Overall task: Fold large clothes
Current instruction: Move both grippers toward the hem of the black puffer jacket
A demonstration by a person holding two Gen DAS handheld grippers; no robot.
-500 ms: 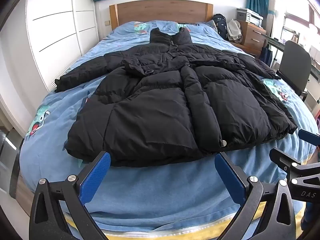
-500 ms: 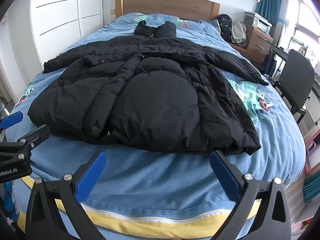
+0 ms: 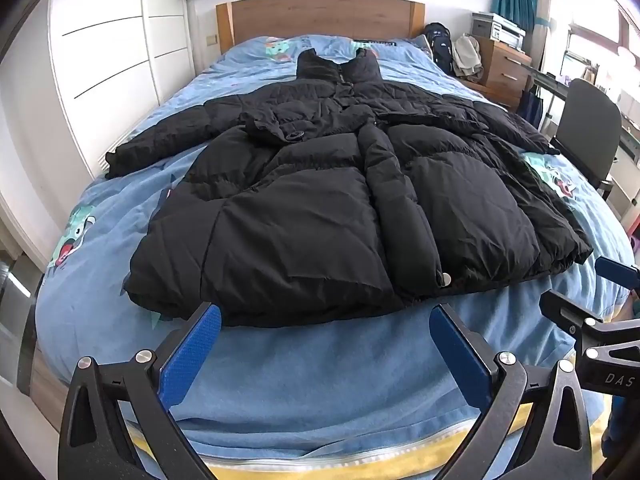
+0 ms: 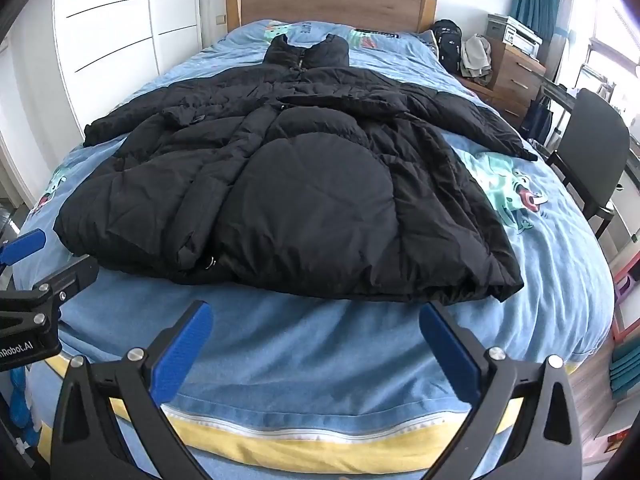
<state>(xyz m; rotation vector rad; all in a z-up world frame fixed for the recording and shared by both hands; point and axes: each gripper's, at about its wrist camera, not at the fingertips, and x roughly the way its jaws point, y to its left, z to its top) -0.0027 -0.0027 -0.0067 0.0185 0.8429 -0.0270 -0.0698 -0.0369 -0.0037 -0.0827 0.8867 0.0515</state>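
The black padded coat [image 3: 320, 208] lies flat on the blue bed cover [image 3: 320, 380]. A dark chair [image 3: 588, 132] stands at three o'clock. The left gripper [image 3: 324, 344] and the right gripper [image 4: 316, 340] have jaws wide apart, holding nothing.

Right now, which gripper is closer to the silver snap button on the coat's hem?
Left. The left gripper hovers almost straight before the snap button; the right gripper sits further to its right.
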